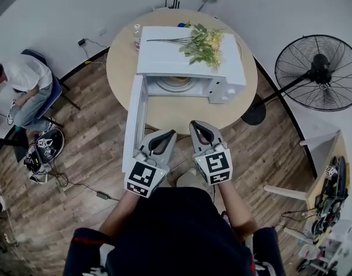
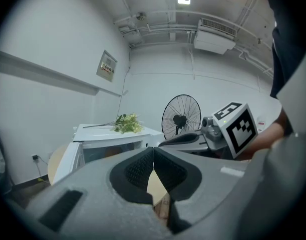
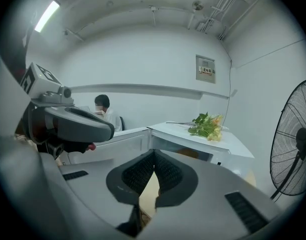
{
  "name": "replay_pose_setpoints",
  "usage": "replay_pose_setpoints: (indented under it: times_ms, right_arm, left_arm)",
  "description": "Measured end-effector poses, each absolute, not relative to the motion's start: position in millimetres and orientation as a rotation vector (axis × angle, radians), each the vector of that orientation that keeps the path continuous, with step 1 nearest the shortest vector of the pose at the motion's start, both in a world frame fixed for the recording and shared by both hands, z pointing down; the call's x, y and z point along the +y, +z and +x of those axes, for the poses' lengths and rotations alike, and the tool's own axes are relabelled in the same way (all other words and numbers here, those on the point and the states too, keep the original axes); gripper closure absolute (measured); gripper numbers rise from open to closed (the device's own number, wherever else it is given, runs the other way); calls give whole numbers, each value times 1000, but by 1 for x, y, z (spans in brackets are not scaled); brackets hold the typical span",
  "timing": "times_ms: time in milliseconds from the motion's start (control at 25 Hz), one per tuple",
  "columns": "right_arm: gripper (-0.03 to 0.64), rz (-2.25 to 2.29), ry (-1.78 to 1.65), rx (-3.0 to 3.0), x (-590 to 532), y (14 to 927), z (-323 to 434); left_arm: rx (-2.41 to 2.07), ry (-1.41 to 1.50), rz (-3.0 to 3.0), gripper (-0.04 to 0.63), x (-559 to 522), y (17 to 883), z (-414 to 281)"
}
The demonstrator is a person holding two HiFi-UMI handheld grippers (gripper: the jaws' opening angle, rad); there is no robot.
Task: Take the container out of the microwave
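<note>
The left tongs [image 1: 166,133] and the right tongs [image 1: 196,124] sit side by side nearest the person. They hang over the near edge of the round wooden surface [image 1: 181,117], and both point toward the white microwave [image 1: 187,59]. Each pair is pressed fully together with nothing between them (in each gripper's own view the ribbed black pads [image 2: 138,170] meet at the tip).

The microwave's door [image 1: 134,122] stands open, swung out to the left. Its far edge reaches back toward the person, just beside the left tongs.

The container [image 1: 177,84], round and tan, sits inside the open cavity. It is well apart from both tongs, with bare wood between.

A bunch of flowers [image 1: 204,43] with long stems lies on top of the microwave.

Past the surface on the right, a black standing fan [image 1: 319,71] stands on the wooden floor [image 1: 95,148]. On the far left a seated person [image 1: 23,85] in a white top sits close to the wall.
</note>
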State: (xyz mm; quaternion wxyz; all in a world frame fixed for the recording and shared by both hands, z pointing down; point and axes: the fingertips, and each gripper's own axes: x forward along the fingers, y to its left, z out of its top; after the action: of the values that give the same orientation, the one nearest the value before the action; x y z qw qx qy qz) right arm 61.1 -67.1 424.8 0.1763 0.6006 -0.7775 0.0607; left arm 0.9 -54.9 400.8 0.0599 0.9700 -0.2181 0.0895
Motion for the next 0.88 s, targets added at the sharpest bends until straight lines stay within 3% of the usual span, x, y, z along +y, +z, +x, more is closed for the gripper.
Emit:
replay_pose_setpoints:
  times_ms: [880]
  right_arm:
    - [611, 1088, 111, -2288, -131, 488, 93]
  left_arm:
    - [-1071, 322, 2722, 578, -124, 426, 43]
